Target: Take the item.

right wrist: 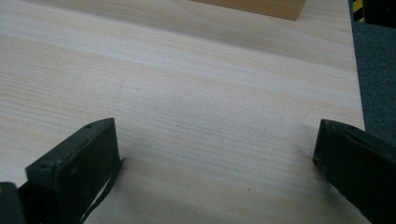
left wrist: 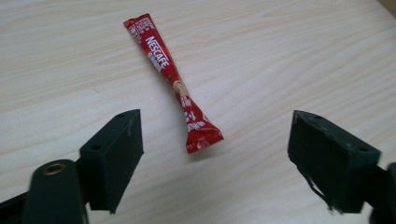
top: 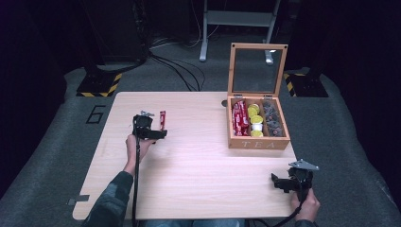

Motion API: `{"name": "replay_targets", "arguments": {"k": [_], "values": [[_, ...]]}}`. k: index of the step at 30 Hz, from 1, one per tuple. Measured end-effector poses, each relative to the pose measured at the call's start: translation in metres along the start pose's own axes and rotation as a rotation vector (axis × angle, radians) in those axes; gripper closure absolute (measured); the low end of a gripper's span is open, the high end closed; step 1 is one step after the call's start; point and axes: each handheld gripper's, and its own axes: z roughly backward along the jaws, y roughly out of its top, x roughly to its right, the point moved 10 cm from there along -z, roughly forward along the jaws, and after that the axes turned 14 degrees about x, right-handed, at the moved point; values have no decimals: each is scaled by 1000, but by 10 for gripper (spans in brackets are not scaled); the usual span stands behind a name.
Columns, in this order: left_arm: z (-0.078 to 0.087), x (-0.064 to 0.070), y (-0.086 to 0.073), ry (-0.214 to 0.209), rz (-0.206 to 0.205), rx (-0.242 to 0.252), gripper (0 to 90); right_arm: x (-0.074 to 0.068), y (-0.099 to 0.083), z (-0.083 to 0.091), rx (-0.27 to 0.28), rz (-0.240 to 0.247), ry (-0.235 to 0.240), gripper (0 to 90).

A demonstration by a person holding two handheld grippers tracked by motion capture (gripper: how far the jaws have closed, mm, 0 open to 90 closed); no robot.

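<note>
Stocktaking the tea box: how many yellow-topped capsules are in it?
4 show, stacked along the middle compartment of the tea box: yellow-topped capsules rearmost to nearest; a white one sits among them. More may lie underneath.

Sachet point(top: 162, 119) on table point(top: 198, 165), well left of tea box point(top: 257, 124).

A pale wooden worktop point(top: 198, 165) carries an open wooden tea box point(top: 258, 142) with a glass-paned lid point(top: 257, 70) standing upright. Its three compartments hold red sachets point(top: 240, 118), yellow-topped pods point(top: 255, 120) and grey pods point(top: 273, 120).
</note>
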Motion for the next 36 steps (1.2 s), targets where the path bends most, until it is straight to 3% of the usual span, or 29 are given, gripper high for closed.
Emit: {"name": "replay_targets", "arguments": {"k": [9, 12, 19, 27, 36], "values": [[39, 4, -7, -26, -9, 46, 109, 0, 0, 0, -1, -1, 0, 0], [52, 3, -9, -11, 3, 83, 108, 0, 0, 0, -1, -1, -1, 0], [79, -1, -21, -6, 7, 118, 105, 0, 0, 0, -3, -2, -4, 0], [106, -9, -41, 31, -29, 130, 105, 0, 0, 0, -2, -3, -5, 0], [130, -21, -68, 83, -34, 137, 97, 0, 0, 0, -3, -3, -7, 0]]}}
